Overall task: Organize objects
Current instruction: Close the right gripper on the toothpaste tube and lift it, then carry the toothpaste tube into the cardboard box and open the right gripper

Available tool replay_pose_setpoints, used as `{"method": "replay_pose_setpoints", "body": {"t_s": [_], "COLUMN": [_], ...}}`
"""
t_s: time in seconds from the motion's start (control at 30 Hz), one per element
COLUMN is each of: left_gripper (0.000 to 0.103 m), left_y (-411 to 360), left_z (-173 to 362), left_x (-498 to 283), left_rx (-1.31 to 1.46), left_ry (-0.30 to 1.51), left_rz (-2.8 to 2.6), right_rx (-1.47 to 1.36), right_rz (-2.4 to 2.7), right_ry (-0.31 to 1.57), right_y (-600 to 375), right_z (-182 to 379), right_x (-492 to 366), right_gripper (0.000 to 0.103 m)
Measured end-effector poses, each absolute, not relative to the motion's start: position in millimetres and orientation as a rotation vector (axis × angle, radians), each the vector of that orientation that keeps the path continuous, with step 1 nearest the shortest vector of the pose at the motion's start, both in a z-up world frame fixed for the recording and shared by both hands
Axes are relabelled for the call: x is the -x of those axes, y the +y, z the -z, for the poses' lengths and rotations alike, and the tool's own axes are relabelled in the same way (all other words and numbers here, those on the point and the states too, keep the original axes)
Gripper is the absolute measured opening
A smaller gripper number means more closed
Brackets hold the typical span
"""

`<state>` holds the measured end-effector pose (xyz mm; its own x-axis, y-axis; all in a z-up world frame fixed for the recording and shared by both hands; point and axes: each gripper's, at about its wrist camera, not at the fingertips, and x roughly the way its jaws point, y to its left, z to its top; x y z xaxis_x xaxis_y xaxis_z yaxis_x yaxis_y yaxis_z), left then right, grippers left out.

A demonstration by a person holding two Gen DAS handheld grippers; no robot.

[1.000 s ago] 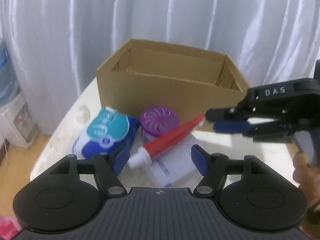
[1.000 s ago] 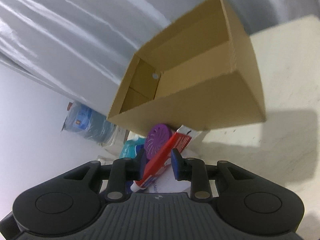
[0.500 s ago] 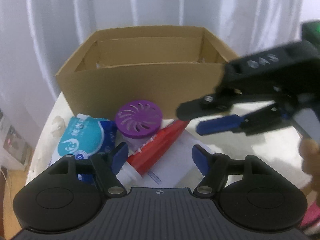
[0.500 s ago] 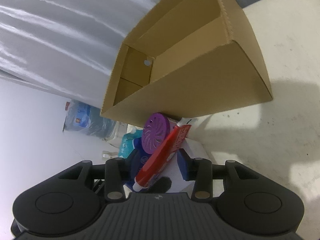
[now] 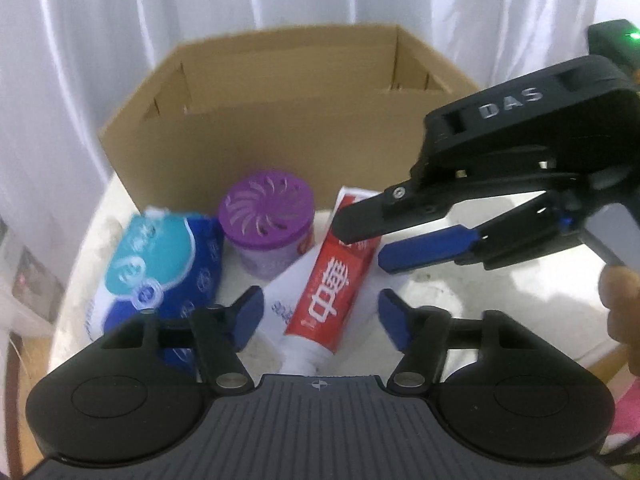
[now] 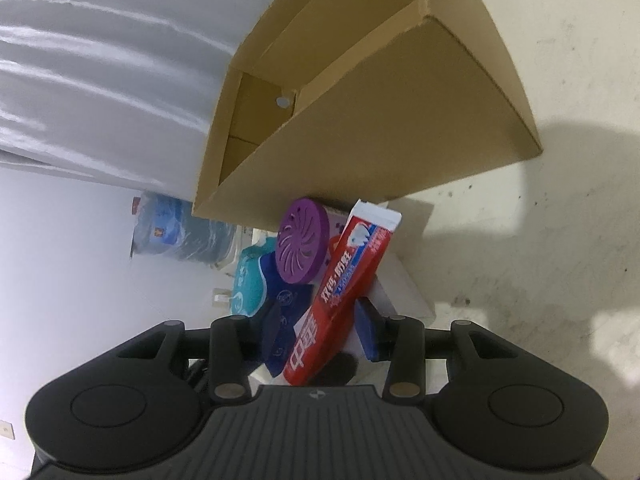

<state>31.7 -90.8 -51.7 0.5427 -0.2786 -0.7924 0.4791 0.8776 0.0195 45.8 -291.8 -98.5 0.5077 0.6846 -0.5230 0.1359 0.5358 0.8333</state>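
Over the last second the right tool (image 5: 362,242), fingers spread, advances to straddle the toothpaste tube (image 5: 332,284) lying on the counter (image 6: 560,240) before the cardboard box (image 5: 280,120); grasp pending; left tool (image 5: 320,312) spread

White curtains (image 5: 120,40) hang behind the pale, speckled tabletop (image 6: 560,260), and a blue water jug (image 6: 176,224) stands beyond its edge.

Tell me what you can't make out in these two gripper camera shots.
- Cardboard box floor: left wrist view, hidden by its front wall; the right wrist view shows only one inner corner.
- White flat pack: mostly covered by the toothpaste tube in both views.
- Toothpaste cap: right wrist view, hidden behind the right gripper body.
- Tissue pack print: blurred.
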Motion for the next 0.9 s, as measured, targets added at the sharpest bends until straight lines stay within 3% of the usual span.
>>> {"method": "replay_pose_setpoints", "body": {"t_s": [0.5,0.8,0.9], "left_gripper": [0.057,0.056,0.05], "left_y": [-97.4,-90.8,-89.6], "left_z": [52.2,52.4,51.8], "left_x": [-27.7,-15.4,-13.9], "left_rx": [-0.115,-0.067,-0.06], "left_ry": [0.94,0.932,0.935], "left_rz": [0.513,0.539,0.542], "right_rx": [-0.954,-0.965,-0.951], "right_rz": [-0.432,-0.437,-0.431], "right_ry": [1.043,1.058,1.065], "right_y": [-288.0,-295.1,-296.2], "right_z": [101.6,106.3,104.6], "right_x": [-40.0,-33.7,-31.8], "right_gripper": [0.038,0.027,0.025]}}
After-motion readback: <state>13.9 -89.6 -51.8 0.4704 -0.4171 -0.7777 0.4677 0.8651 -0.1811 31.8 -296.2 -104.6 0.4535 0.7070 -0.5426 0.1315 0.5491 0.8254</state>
